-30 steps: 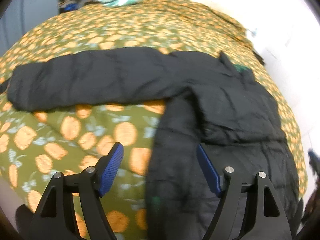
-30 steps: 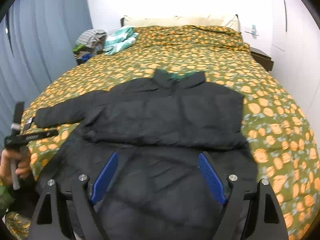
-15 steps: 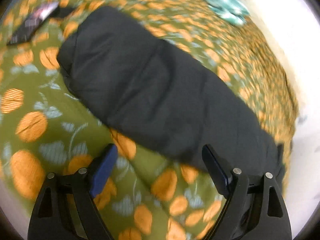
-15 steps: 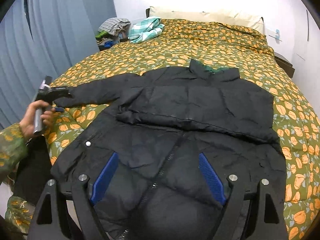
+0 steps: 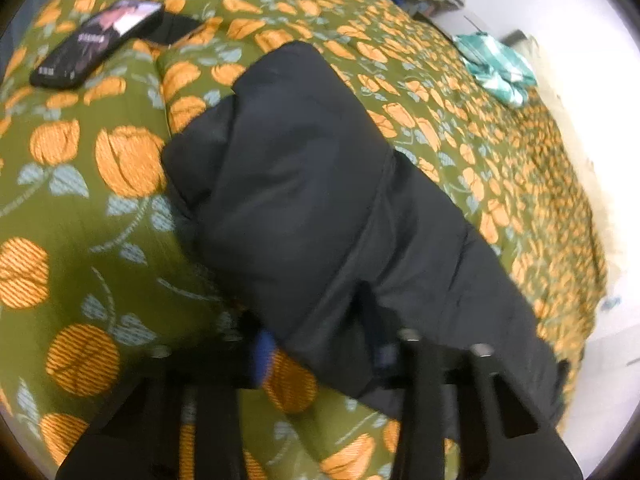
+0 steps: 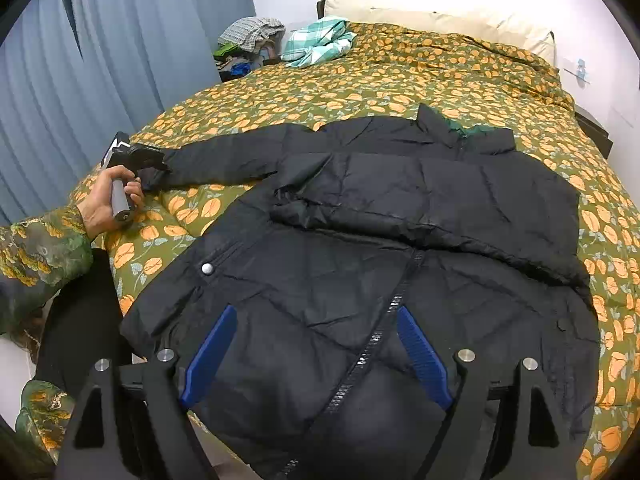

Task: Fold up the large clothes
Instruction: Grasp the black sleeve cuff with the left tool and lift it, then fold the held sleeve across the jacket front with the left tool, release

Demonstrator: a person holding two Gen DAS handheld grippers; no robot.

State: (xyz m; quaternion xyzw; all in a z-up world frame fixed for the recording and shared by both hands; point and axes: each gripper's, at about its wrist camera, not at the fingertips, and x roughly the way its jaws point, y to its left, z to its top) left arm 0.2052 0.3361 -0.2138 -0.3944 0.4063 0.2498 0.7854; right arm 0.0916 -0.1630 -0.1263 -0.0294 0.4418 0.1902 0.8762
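Plenty of open green bedspread with orange flowers (image 6: 400, 76) past the puffy black winter jacket (image 6: 400, 240); only a black smartphone (image 5: 96, 42) sits near the outstretched sleeve's cuff.

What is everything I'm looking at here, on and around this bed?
Puffy black zip-up jacket: one, spread on the bed, one sleeve folded across its chest.
Olive bedspread with orange flowers: one, covering the bed.
Black smartphone: one, on the bedspread beyond the cuff.
Green-and-white checked cloth: one, near the pillows.
Clothes pile: one, mixed colours, beside the bed.
Blue-grey curtains: at left.
Left gripper: black, closing on the outstretched sleeve.
Right gripper: blue-padded, open above the hem.
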